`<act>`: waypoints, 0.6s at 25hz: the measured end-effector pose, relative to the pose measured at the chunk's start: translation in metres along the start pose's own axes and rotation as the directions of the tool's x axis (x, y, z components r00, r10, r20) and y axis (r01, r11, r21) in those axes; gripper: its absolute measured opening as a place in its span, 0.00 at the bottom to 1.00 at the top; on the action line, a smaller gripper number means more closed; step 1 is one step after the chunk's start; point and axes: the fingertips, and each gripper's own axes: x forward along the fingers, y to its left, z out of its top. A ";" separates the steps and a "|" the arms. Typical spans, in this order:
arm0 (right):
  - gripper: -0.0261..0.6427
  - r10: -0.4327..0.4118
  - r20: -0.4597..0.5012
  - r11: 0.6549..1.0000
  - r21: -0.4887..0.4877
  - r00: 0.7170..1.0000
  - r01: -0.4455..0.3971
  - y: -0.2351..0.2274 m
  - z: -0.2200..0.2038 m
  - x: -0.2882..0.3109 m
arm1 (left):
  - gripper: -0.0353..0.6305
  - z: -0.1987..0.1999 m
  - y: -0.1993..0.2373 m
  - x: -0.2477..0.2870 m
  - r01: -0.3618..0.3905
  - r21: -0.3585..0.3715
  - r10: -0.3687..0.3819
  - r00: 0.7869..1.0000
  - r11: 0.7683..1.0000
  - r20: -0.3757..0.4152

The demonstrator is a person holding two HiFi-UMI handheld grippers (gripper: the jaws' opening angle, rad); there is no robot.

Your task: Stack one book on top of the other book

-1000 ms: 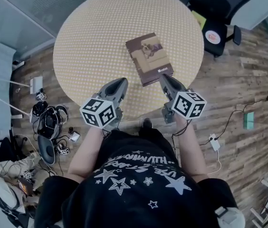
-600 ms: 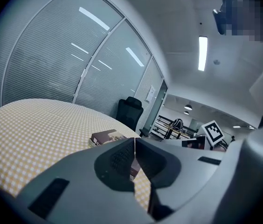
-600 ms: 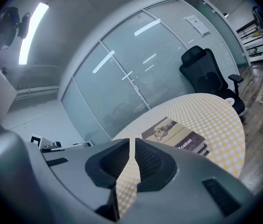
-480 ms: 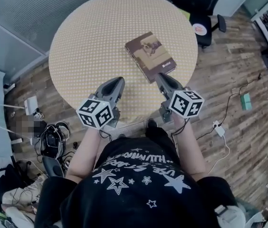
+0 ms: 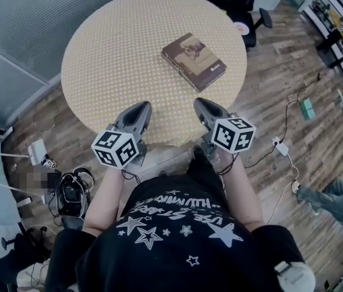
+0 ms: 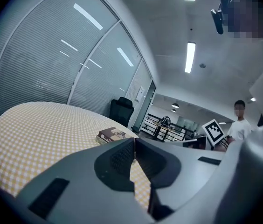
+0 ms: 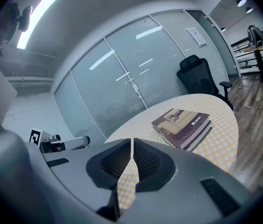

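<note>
Two brown-covered books [image 5: 194,61] lie one on top of the other on the round table [image 5: 117,47] with its yellow checked cloth, right of centre. The stack also shows in the right gripper view as the books [image 7: 183,125] and, smaller, in the left gripper view as the books [image 6: 110,136]. My left gripper [image 5: 140,106] hangs over the table's near edge, shut and empty. My right gripper [image 5: 200,102] is beside it, well short of the books; its jaws have just closed the last bit with nothing between them. Both grippers' jaws meet at the tips: the left gripper [image 6: 134,140], the right gripper [image 7: 132,141].
A black office chair [image 5: 235,2] stands beyond the table's far right side. Cables and gear [image 5: 68,193] lie on the wooden floor at the left. Frosted glass walls [image 7: 122,87] enclose the far side. A person [image 6: 238,120] stands in the background.
Both grippers have drawn back from the books toward the table's near edge. The books have stayed put on the table.
</note>
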 end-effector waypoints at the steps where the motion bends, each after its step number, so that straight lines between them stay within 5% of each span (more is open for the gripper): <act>1: 0.10 -0.009 0.002 1.000 -0.006 1.000 0.009 0.006 -0.002 -0.002 | 0.07 0.001 -0.001 -0.006 0.008 0.008 -0.008 1.000 1.000 0.002; 15: 0.10 -0.058 -0.001 0.998 -0.026 0.998 0.058 0.063 -0.052 -0.037 | 0.07 -0.017 -0.020 -0.065 0.085 0.009 -0.086 0.996 0.996 0.014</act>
